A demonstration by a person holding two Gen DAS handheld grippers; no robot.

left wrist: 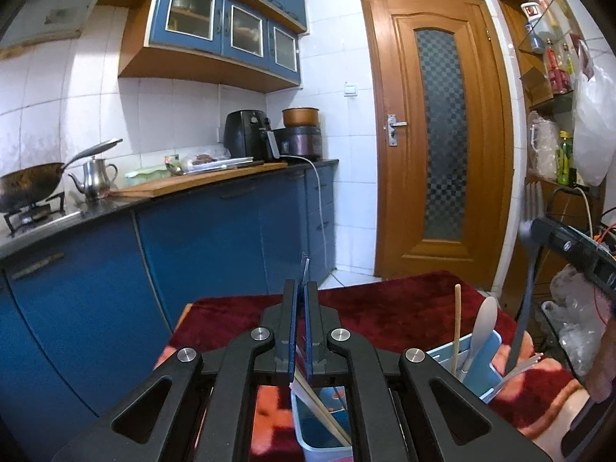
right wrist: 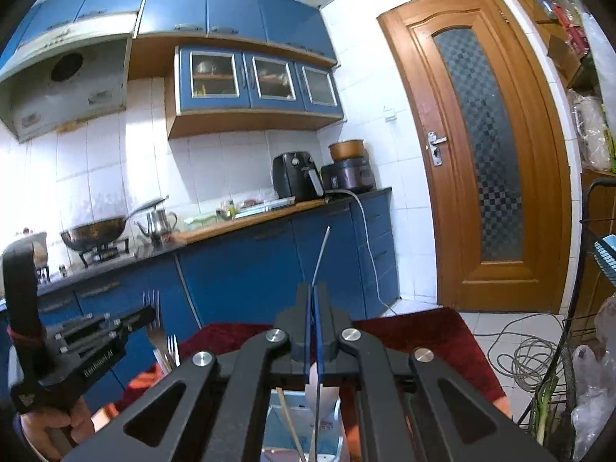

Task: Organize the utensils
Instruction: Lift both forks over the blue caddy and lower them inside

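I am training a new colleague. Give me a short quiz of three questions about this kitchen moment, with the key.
1. True or false: the right claw is open and empty.
2. What stands in the light blue utensil holder beside the white spoon? A) a wooden chopstick B) a knife C) a whisk
3. Which utensil does the left claw grip, tines up?

Key
1. False: it is shut on a fork.
2. A.
3. A second fork.
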